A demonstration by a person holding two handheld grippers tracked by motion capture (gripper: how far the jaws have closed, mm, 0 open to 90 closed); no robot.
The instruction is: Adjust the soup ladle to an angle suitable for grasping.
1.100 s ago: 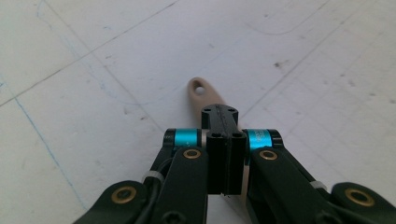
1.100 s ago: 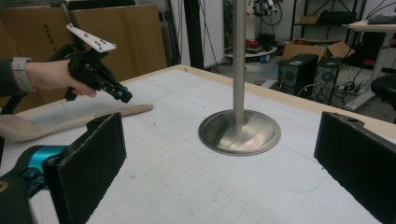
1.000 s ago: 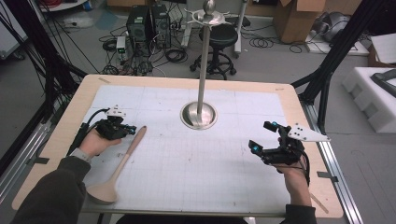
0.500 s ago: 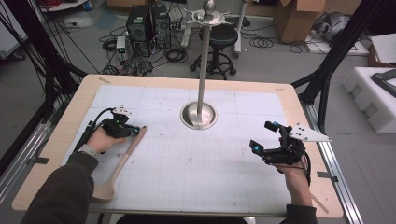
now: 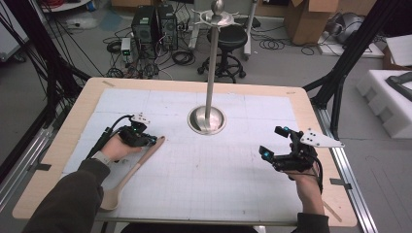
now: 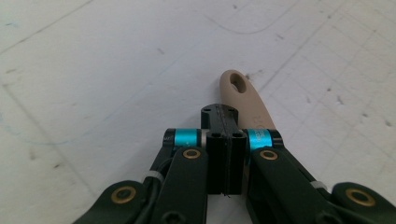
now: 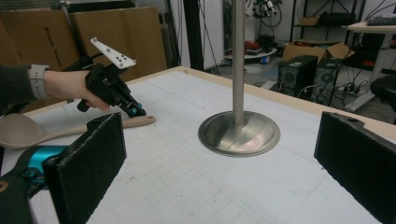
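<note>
the left claw (image 5: 154, 141) sits low over the surface (image 5: 204, 189), and its two jaws are pressed together with nothing between them. in the left gripper view, the tip of the left claw is right by the handle end of a wooden spoon (image 6: 245, 100), just to one side of it. i cannot tell if they touch. the spoon lies flat on the surface, and its handle end has a small hole. from the high view, the spoon runs from the left claw down toward the near left edge, where its round bowl rests. the left hand (image 5: 115, 148) holds the gripper, and a dark sleeve (image 5: 68, 199) covers the arm.

the right claw (image 5: 274, 141) is up above the right side of the surface, and its jaws are wide apart, holding nothing. the right hand (image 5: 303, 174) grips it from below.

a tall metal pole (image 5: 212, 73) stands on a round shiny base (image 5: 207, 121) in the middle of the surface, well apart from both claws.
</note>
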